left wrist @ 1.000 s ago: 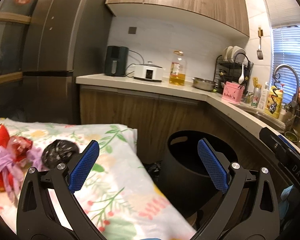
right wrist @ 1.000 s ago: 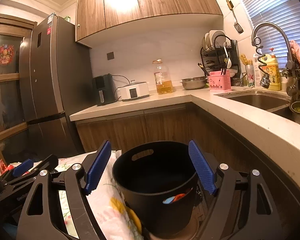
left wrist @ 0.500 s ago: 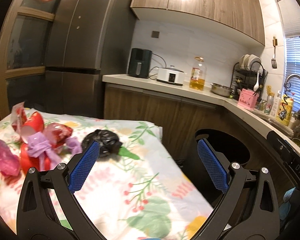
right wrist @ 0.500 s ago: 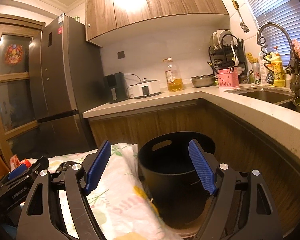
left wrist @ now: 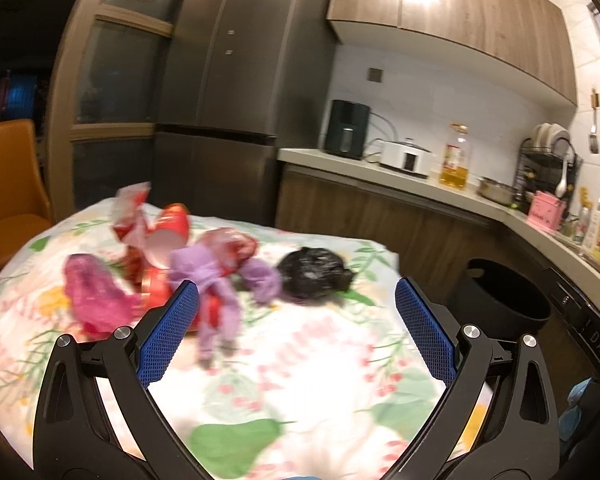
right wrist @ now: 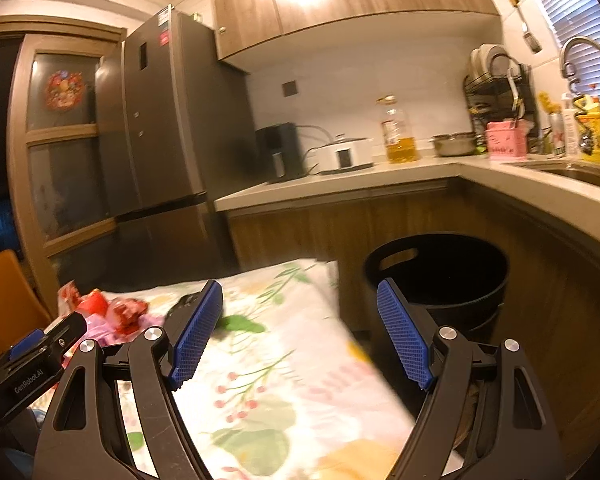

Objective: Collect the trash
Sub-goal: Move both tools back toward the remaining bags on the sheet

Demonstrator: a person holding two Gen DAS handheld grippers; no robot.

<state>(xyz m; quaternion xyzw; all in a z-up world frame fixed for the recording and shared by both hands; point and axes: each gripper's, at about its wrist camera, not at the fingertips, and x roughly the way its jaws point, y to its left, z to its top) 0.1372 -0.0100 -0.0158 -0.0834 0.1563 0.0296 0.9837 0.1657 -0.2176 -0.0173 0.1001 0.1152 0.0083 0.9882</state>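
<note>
Left wrist | black trash wad (left wrist: 314, 277) beyond wide-spread left gripper (left wrist: 296, 320), untouched

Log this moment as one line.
left gripper open, empty | right gripper open, empty | trash pile on table | black bin beside table

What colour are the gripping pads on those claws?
Blue, with a fine mesh texture; the pads show best in the left wrist view.

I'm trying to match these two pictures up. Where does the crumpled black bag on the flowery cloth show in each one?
Left wrist view: the crumpled black bag lies just right of centre, beside the purple wrapper.
Right wrist view: only a sliver of it peeks out behind the gripper's left finger.
Shared landmark: the black bin, right of the table in both.
</note>
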